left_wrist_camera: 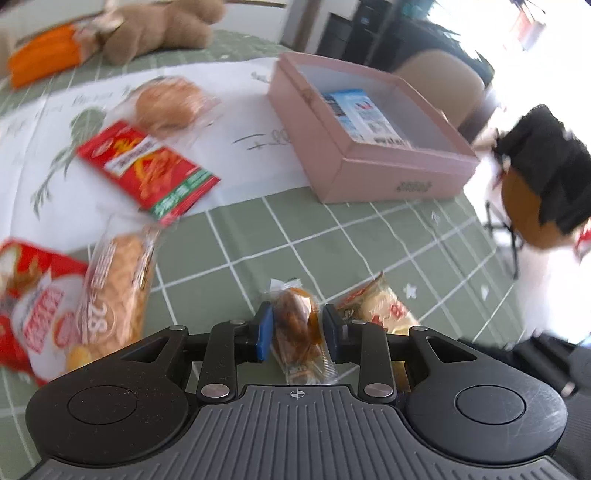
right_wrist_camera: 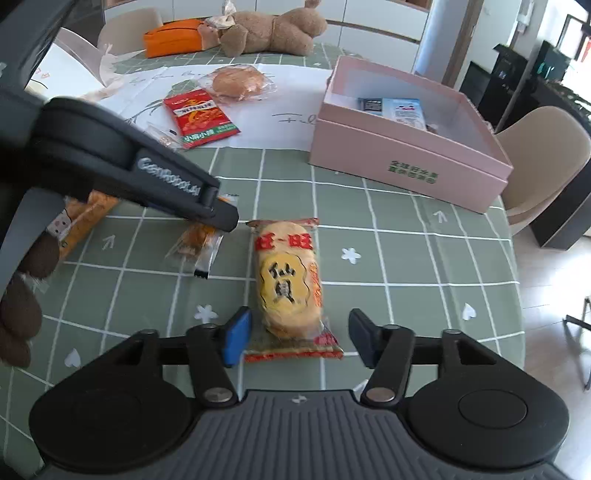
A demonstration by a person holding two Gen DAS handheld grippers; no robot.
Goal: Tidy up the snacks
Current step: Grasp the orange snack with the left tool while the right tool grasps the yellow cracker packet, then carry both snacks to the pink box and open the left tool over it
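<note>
My left gripper [left_wrist_camera: 297,334] is shut on a small clear-wrapped brown snack [left_wrist_camera: 299,332]; in the right wrist view this snack [right_wrist_camera: 195,242] hangs from the left gripper's tip [right_wrist_camera: 221,218] just above the table. My right gripper [right_wrist_camera: 297,339] is open, its fingers on either side of the near end of a yellow rice cracker pack [right_wrist_camera: 288,288] lying on the green checked cloth. The pink box [right_wrist_camera: 406,155] stands at the far right with a blue packet [right_wrist_camera: 406,110] inside; it also shows in the left wrist view [left_wrist_camera: 369,162].
A red snack bag [right_wrist_camera: 201,118] and a wrapped bun [right_wrist_camera: 238,83] lie on white paper at the back. A teddy bear [right_wrist_camera: 269,31] and an orange pouch [right_wrist_camera: 173,37] sit behind. More packs [left_wrist_camera: 114,295] lie left. A beige chair [right_wrist_camera: 546,162] stands right.
</note>
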